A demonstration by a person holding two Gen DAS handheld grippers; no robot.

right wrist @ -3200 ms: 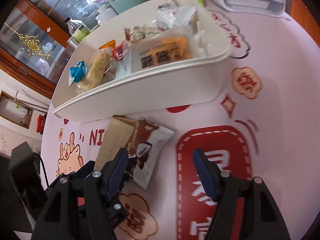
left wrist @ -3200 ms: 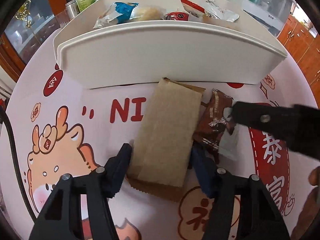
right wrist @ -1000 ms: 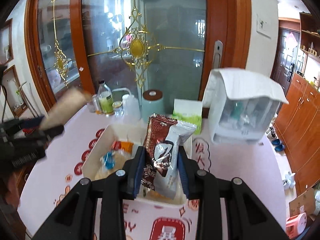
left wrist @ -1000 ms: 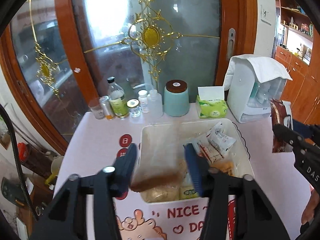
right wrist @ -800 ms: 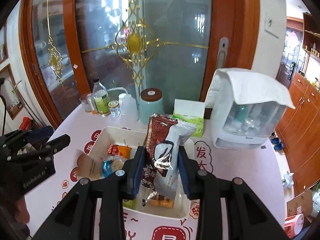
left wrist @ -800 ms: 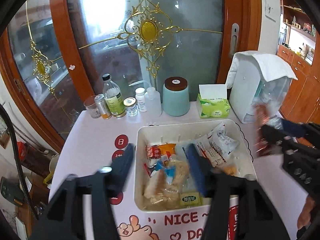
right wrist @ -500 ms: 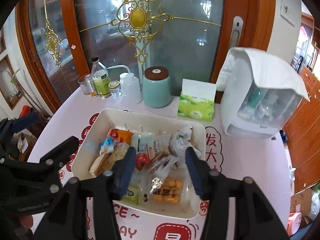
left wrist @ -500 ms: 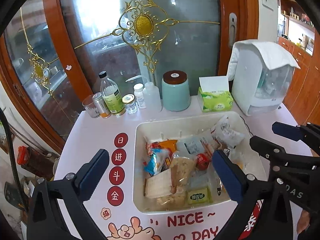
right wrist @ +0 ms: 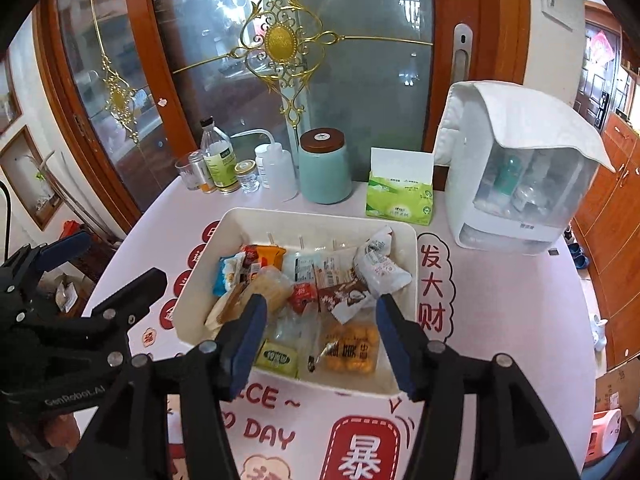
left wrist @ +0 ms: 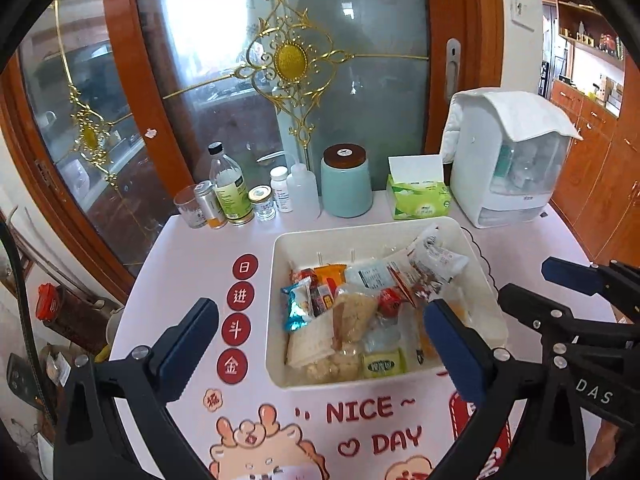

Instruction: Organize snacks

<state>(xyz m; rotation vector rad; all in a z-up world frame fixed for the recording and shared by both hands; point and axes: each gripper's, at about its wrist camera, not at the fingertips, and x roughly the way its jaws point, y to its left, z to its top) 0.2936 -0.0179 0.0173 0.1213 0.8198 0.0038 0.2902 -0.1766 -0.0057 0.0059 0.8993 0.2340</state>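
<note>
A white bin [left wrist: 280,376] [right wrist: 192,328] sits on the pink printed tablecloth and holds several snack packets. The tan paper packet [left wrist: 308,340] lies in its front left part. The brown-and-white chocolate packet [right wrist: 344,300] lies in the middle, also seen in the left wrist view [left wrist: 424,276]. My left gripper [left wrist: 320,344] is open and empty, held high above the bin's front. My right gripper [right wrist: 320,328] is open and empty above the bin's front edge. Each gripper shows in the other's view.
At the back of the table stand a glass, a can, a bottle [left wrist: 228,188], small jars, a teal canister [left wrist: 346,184], a green tissue box [left wrist: 418,196] and a white appliance [left wrist: 508,160]. A glass door is behind. The table edge curves at left.
Both grippers rose from the table carrying packets, then opened: the tan packet and the chocolate packet dropped into the bin. Both grippers are now wide open above it.
</note>
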